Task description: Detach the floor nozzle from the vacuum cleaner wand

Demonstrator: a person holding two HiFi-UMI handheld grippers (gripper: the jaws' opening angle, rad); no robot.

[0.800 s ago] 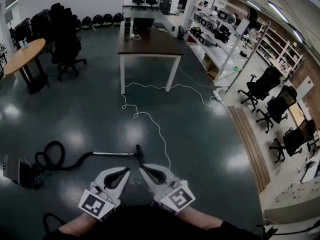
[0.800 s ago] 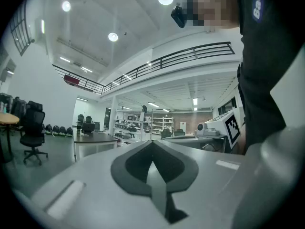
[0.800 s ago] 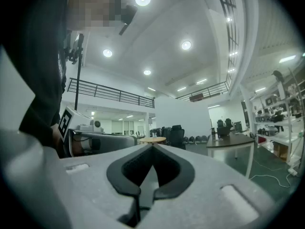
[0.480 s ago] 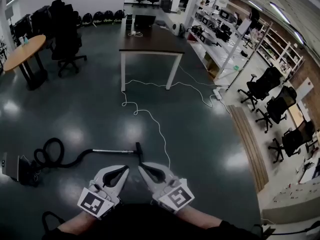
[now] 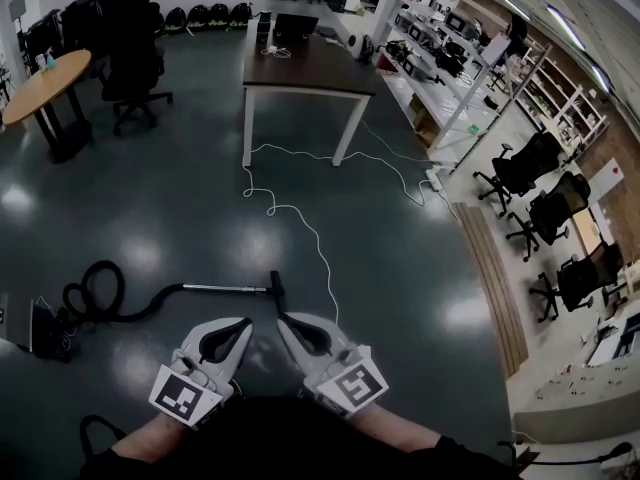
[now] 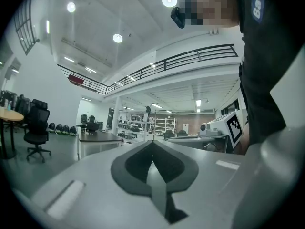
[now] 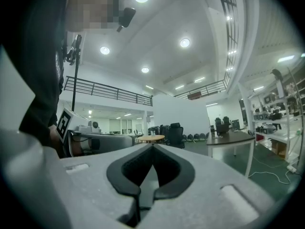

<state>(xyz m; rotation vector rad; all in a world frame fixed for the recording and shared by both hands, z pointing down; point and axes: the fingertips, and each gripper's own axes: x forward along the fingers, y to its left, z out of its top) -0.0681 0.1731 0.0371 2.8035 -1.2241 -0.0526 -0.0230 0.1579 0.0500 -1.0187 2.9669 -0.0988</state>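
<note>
In the head view a vacuum cleaner lies on the dark floor. Its metal wand (image 5: pixel 225 288) runs left to right and ends in the black floor nozzle (image 5: pixel 277 293). A black hose (image 5: pixel 95 298) loops from the wand's left end to the vacuum body (image 5: pixel 40 328) at the far left. My left gripper (image 5: pixel 245 322) and right gripper (image 5: pixel 282 320) are held close to my body, tips just short of the nozzle, both shut and empty. In the left gripper view the shut gripper (image 6: pixel 153 141) points level across the room, as does the right gripper (image 7: pixel 152 146) in its own view.
A white cable (image 5: pixel 300 223) snakes over the floor from a brown table (image 5: pixel 305 68) towards the nozzle. A round wooden table (image 5: pixel 45 83) and office chairs (image 5: pixel 135 78) stand at the back left. Shelving (image 5: pixel 450 68) and more chairs (image 5: pixel 520 173) line the right side.
The vacuum, nozzle and both grippers have shifted slightly up in the head view as the head tilts. Both grippers stay shut and side by side.
</note>
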